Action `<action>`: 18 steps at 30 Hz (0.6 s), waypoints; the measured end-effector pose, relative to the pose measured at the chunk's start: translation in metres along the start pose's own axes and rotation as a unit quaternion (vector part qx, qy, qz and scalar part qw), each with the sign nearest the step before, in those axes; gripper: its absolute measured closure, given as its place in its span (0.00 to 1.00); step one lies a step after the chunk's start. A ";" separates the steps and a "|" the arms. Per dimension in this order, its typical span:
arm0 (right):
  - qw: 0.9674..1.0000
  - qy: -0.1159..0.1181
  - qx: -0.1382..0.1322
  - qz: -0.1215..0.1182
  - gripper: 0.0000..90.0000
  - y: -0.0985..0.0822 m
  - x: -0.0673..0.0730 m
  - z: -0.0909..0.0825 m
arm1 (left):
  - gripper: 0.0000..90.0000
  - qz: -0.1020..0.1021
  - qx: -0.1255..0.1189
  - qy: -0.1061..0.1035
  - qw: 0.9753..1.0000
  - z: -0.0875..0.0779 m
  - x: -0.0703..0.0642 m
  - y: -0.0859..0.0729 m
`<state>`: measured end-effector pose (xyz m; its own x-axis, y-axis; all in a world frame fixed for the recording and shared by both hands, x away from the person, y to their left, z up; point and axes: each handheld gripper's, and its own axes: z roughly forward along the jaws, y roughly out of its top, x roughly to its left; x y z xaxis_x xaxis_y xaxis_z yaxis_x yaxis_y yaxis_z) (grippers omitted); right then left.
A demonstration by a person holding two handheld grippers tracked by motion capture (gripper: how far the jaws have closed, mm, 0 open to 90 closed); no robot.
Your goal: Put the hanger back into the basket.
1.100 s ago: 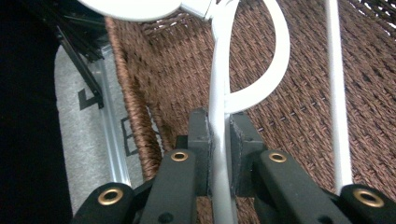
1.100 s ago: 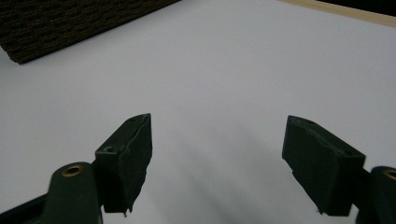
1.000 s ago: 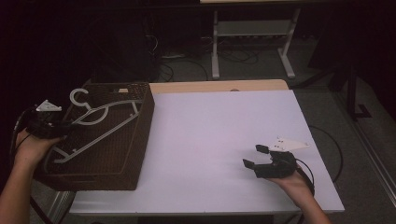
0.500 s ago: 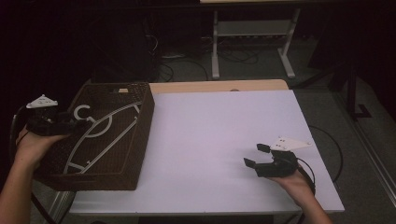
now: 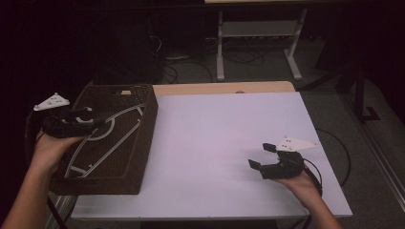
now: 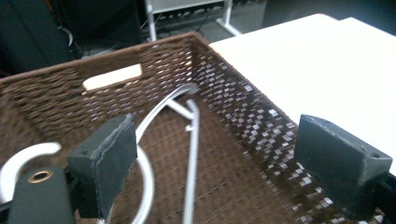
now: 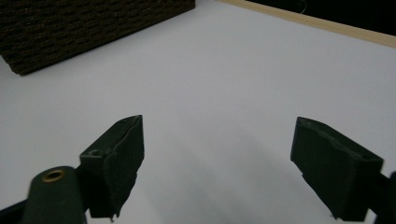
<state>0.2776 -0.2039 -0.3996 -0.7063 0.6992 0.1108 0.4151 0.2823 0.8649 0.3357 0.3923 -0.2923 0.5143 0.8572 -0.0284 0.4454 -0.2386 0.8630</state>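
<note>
hanger lying flat in the basket at the surface's left | left tongs have just been opening, nothing between them now | right tongs sitting wide, empty | looks light, stiff, slick plastic, so grabbing near the hook's neck seems best

White plastic hanger lying slanted inside brown wicker basket, seemingly flat.

Both forearms are bare, each hand carrying a black tool, left tool and right tool, topped by a pale three-cornered plate and trailing a dark cable.
</note>
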 end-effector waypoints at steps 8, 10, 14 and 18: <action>1.000 -0.001 -0.013 0.000 0.15 0.007 -0.002 0.001 | 0.14 0.001 -0.023 -0.029 0.999 0.000 -0.021 0.002; 1.000 -0.002 -0.018 0.000 0.15 0.008 -0.002 0.001 | 0.14 0.004 -0.024 -0.034 0.999 0.000 -0.026 0.003; 1.000 0.000 -0.022 0.001 0.14 0.011 -0.004 0.001 | 0.14 0.006 -0.036 -0.046 0.998 0.002 -0.035 0.003; 1.000 -0.001 -0.030 -0.001 0.14 0.014 -0.006 0.000 | 0.14 0.005 -0.041 -0.057 0.998 0.006 -0.042 0.002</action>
<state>0.2871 -0.2042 -0.3878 -0.7053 0.7005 0.1085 0.3790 0.2433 0.8928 0.3195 0.3529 -0.2920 0.6007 0.7961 -0.0730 0.3807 -0.2046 0.9018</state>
